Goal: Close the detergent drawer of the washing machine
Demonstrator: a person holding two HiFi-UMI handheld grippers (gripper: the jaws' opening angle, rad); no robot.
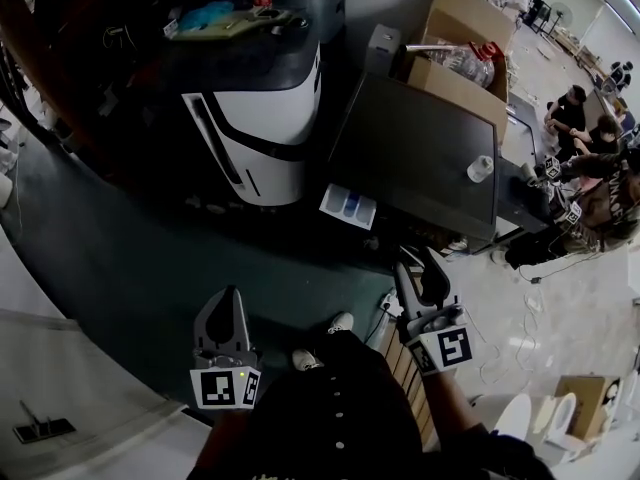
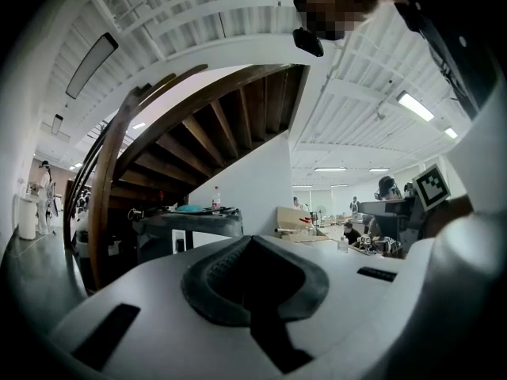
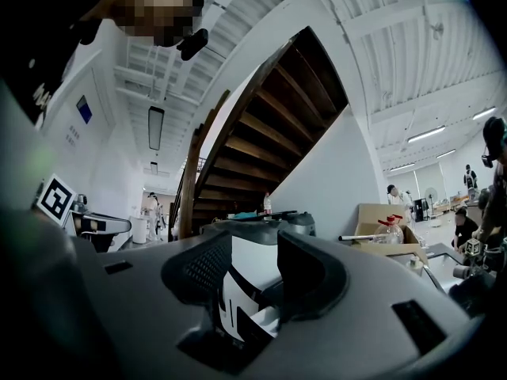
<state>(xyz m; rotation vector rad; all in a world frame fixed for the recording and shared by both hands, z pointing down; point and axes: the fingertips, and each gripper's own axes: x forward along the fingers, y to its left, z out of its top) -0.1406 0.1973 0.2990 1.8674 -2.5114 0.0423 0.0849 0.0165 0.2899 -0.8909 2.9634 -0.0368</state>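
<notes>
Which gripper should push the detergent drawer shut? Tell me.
Right. The right gripper sits nearer the open detergent drawer, jaws apart; the left gripper is farther off.

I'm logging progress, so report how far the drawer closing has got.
Done: nothing yet. The drawer stands pulled out of the washer.
In hand: the approach. The right gripper, jaws open and empty, is nearer the drawer but short of it. The left gripper is shut and farther off.
Left: reach the drawer front and push it in flush.
</notes>
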